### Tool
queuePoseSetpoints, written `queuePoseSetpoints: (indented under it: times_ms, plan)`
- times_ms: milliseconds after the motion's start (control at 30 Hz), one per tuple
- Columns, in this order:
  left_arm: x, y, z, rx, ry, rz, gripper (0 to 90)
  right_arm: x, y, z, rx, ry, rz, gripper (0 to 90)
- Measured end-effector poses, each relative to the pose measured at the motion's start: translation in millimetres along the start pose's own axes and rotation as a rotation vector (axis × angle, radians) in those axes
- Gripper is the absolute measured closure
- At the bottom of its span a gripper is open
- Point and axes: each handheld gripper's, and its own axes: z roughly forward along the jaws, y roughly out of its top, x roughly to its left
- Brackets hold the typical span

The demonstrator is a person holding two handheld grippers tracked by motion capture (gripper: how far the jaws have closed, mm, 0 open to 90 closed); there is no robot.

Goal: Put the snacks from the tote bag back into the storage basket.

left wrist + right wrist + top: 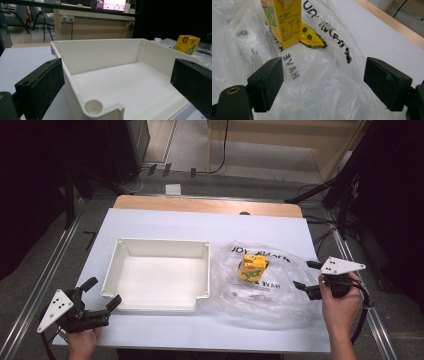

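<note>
A small yellow drink carton (253, 266) stands upright on a clear plastic bag (272, 295) with black lettering, right of centre on the white table. The carton (284, 22) is close ahead in the right gripper view, the bag (317, 82) spread under the jaws. My right gripper (306, 274) is open at the bag's right edge, pointing left at the carton, nothing between its pads. A white empty tray (120, 251) sits left of the bag. My left gripper (102, 292) is open at the tray's near left corner (100, 110), its jaws on either side of that corner without touching.
The white table top (165, 222) ends in a wooden strip (200, 205) at the far side. Metal rails run along both sides on the floor. Cables and stand legs lie on the floor beyond the table. The carton (187, 44) shows past the tray's far wall.
</note>
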Motion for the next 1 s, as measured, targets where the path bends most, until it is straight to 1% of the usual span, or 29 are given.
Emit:
queuePoseSetpoints:
  times_ms: [200,233,300,367,533,667,700,767,833,1000]
  plan:
    - [0.0,0.0,0.0,-0.002,-0.001,-0.002,0.0,-2.1,4.9,3.0,0.025,0.013,-0.025,18.4]
    - [0.0,0.0,0.0,-0.002,0.0,-0.004,0.0,-2.6,7.7,3.8,0.038,0.022,-0.031,18.4]
    - [0.0,0.0,0.0,-0.001,-0.001,-0.003,0.0,-3.3,8.7,4.6,0.036,0.029,-0.04,18.4]
    - [0.0,0.0,0.0,0.0,-0.001,-0.001,0.0,-4.4,11.7,6.5,0.052,0.042,-0.051,18.5]
    - [0.0,0.0,0.2,0.0,0.0,-0.001,0.0,-5.8,16.7,9.0,0.08,0.052,-0.072,19.0]
    - [-0.1,0.0,0.2,0.001,0.0,-0.001,0.0,-6.6,21.0,11.2,0.095,0.074,-0.083,20.3]
    - [-0.2,0.0,0.2,0.001,0.001,0.0,0.0,-7.0,22.0,11.9,0.103,0.079,-0.093,20.6]
    - [-0.2,0.0,0.2,0.002,0.001,0.0,0.0,-6.7,24.3,13.1,0.116,0.083,-0.1,20.6]
    - [-0.2,0.0,0.2,0.001,0.0,0.0,0.0,-6.7,27.2,14.5,0.13,0.096,-0.104,21.9]
    - [-0.3,0.0,0.2,0.001,0.001,-0.001,0.0,-6.2,35.6,19.0,0.171,0.124,-0.097,24.5]
